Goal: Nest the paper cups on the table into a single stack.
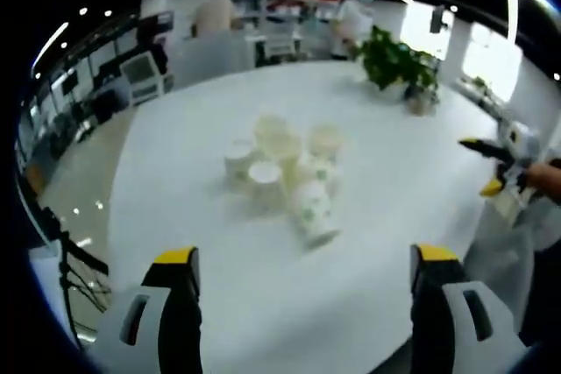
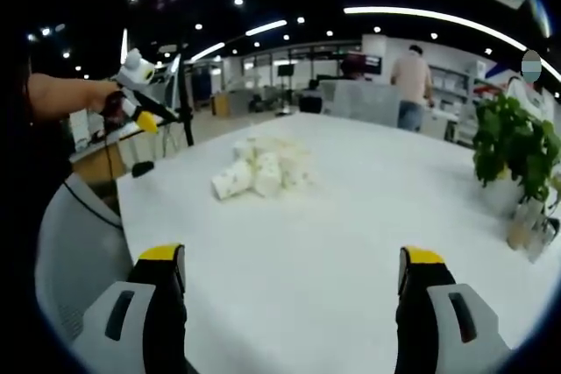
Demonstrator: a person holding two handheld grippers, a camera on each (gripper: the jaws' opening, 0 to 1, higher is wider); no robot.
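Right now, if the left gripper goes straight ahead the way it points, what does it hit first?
Probably the tipped-over paper cup at the near edge of the cup cluster; bare table lies before it. Depth is uncertain.

The paper cups (image 1: 285, 177) are cream-white, and the one lying nearest in the left gripper view carries a scattered green print (too blurred to make out the motif). They sit on a plain white surface (image 1: 368, 243), where a potted plant (image 1: 396, 63) shows dark green leaves. Each hand-held gripper, left (image 1: 307, 262) and right (image 2: 294, 260), has black jaws capped with yellow tips and pale grey bodies.
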